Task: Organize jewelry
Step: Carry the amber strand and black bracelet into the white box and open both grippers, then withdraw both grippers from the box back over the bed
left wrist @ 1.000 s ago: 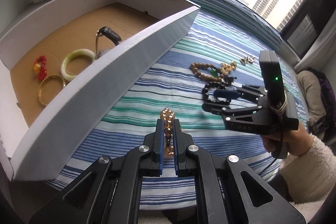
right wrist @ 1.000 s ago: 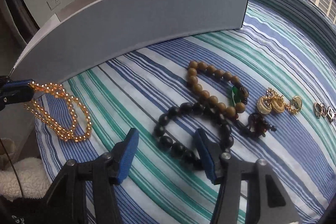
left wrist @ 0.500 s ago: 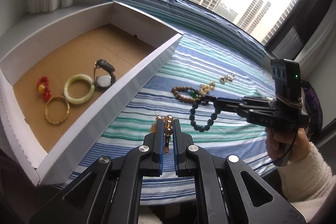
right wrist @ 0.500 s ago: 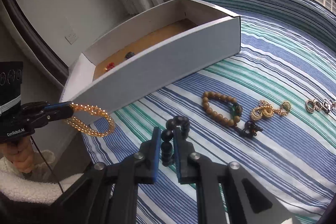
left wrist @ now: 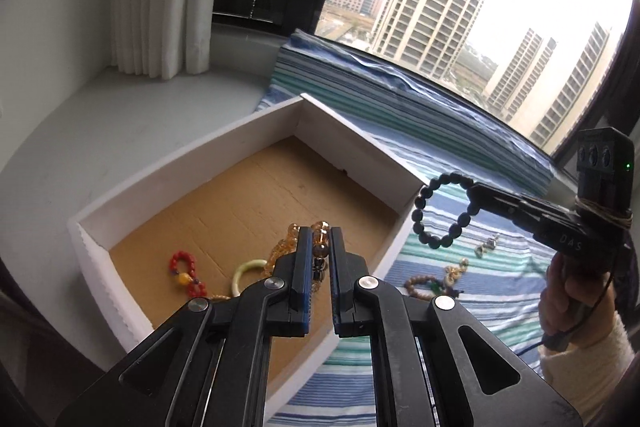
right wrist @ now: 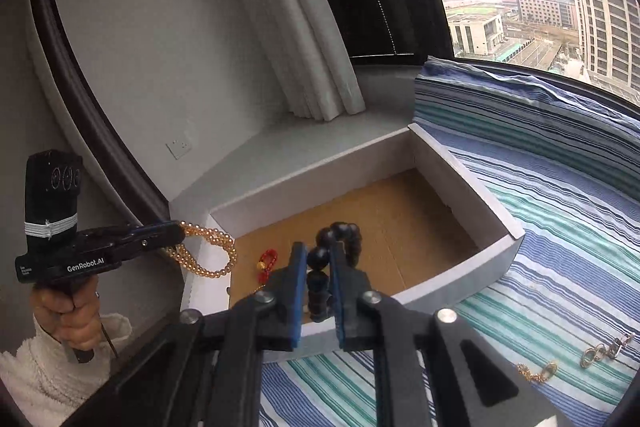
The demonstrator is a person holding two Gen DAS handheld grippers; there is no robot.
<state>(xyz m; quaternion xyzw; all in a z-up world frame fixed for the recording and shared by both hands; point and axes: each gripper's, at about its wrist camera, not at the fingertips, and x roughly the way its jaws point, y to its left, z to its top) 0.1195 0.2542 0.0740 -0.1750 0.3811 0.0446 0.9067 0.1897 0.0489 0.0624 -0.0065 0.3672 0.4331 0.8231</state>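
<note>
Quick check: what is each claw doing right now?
Left claw: closed on the amber bead bracelet.
Right claw: closed on the black bead bracelet.

amber bead string [left wrist: 316,241]: pinched between fingers, dangling over white box [left wrist: 192,167] | black bead bracelet [left wrist: 440,211]: held aloft, looped | red beads [left wrist: 186,273], green bangle [left wrist: 246,273]: on box floor | brown bead bracelet [left wrist: 420,285]: on striped bedspread [left wrist: 500,291]

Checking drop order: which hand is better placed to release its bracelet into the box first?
Left, probably: its tongs hold the amber bracelet over the box; the right tongs' black bracelet hangs beyond the rim.
</note>
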